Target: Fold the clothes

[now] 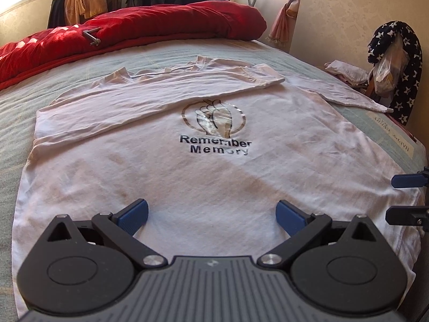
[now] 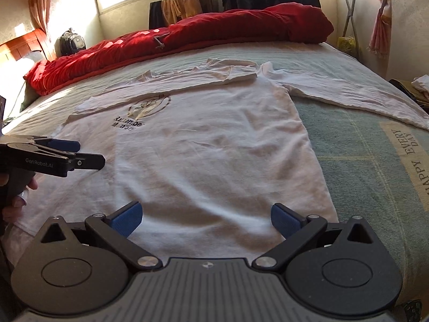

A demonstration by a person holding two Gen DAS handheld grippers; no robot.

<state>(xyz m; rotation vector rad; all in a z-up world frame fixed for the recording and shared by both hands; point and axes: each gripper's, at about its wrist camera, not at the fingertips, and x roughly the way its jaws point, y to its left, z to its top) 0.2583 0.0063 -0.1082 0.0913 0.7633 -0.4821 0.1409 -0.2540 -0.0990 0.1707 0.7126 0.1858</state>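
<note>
A white long-sleeved T-shirt (image 1: pixel 203 177) with a "Remember Memory" print (image 1: pixel 214 147) lies flat on the bed, hem toward me. One sleeve is folded across the chest; the other sleeve (image 2: pixel 356 99) stretches out to the right. My left gripper (image 1: pixel 213 214) hovers open over the hem, empty. My right gripper (image 2: pixel 206 218) hangs open over the shirt's (image 2: pixel 214 145) lower right part, empty. The left gripper (image 2: pixel 88 151) shows at the left of the right wrist view, held by a hand (image 2: pixel 16 201). The right gripper's fingers (image 1: pixel 407 181) show at the right edge of the left wrist view.
The bed has a pale green striped cover (image 2: pixel 370 147) with "HAPPY EVERY DAY" text. A red duvet (image 1: pixel 128 35) is bunched along the far side. A star-patterned cloth on a chair (image 1: pixel 402 61) stands right of the bed. Hanging clothes and windows are behind.
</note>
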